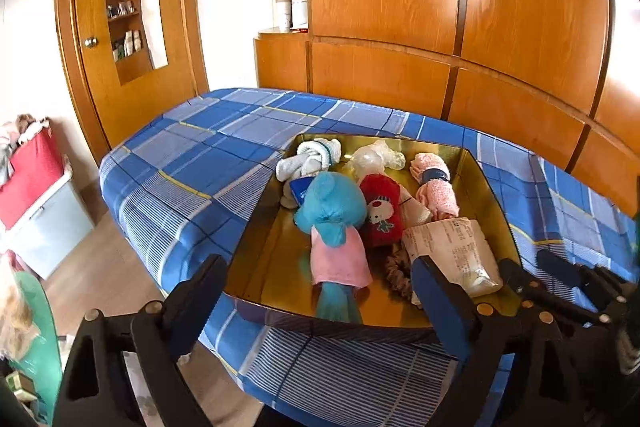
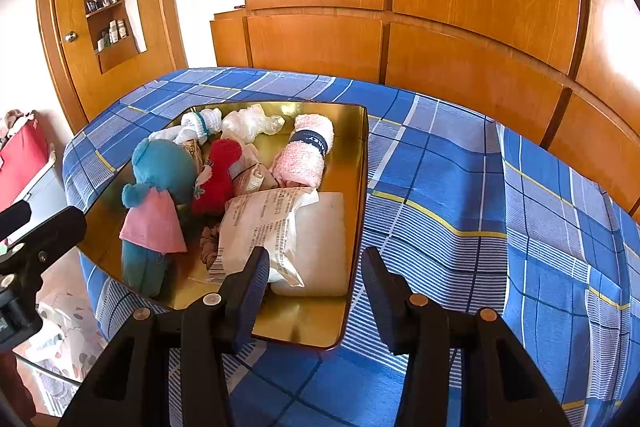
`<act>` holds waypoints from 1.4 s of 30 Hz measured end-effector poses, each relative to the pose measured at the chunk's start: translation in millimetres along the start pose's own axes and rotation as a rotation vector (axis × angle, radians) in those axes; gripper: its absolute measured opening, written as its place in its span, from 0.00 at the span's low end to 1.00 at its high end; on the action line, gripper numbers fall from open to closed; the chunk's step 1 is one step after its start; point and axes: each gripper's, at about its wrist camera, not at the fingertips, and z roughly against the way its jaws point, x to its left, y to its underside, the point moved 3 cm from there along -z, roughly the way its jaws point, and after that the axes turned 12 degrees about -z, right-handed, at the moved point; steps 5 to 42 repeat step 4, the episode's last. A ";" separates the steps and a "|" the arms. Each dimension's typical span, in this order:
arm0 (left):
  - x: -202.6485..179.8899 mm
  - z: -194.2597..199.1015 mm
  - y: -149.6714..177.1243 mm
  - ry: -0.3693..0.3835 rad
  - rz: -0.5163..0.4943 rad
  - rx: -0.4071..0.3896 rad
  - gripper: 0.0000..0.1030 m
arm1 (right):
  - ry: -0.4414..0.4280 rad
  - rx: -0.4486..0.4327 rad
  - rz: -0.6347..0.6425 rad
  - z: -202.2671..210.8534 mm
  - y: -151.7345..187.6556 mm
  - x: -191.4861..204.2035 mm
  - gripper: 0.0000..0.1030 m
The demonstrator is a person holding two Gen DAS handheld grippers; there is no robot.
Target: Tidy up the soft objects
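Above gold tray, left gripper angled down, spread wide

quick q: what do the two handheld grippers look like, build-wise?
Both match: black plastic frames with triangular cut-outs and two long fingers each. The left gripper has round metal rivets at the finger pivots and a blue pad on its right finger. The right gripper has the same rivets and dark blue inner pads. No cables, markings or sleeves visible.

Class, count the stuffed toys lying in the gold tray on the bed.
2. The teal toy in a pink dress lies along the tray's left side; the red toy lies just right of it, touching. Others may be hidden beneath the pile.
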 end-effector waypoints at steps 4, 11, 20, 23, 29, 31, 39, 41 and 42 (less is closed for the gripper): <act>4.6 -4.6 -2.6 0.012 0.021 0.018 1.00 | 0.003 0.005 -0.066 1.2 -10.1 -25.9 0.47; 4.6 -4.6 -2.6 0.012 0.021 0.018 1.00 | 0.003 0.005 -0.066 1.2 -10.1 -25.9 0.47; 4.6 -4.6 -2.6 0.012 0.021 0.018 1.00 | 0.003 0.005 -0.066 1.2 -10.1 -25.9 0.47; 4.6 -4.6 -2.6 0.012 0.021 0.018 1.00 | 0.003 0.005 -0.066 1.2 -10.1 -25.9 0.47; 4.6 -4.6 -2.6 0.012 0.021 0.018 1.00 | 0.003 0.005 -0.066 1.2 -10.1 -25.9 0.47; 4.6 -4.6 -2.6 0.012 0.021 0.018 1.00 | 0.003 0.005 -0.066 1.2 -10.1 -25.9 0.47; 4.6 -4.6 -2.6 0.012 0.021 0.018 1.00 | 0.003 0.005 -0.066 1.2 -10.1 -25.9 0.47; 4.6 -4.6 -2.6 0.012 0.021 0.018 1.00 | 0.003 0.005 -0.066 1.2 -10.1 -25.9 0.47; 4.6 -4.6 -2.6 0.012 0.021 0.018 1.00 | 0.003 0.005 -0.066 1.2 -10.1 -25.9 0.47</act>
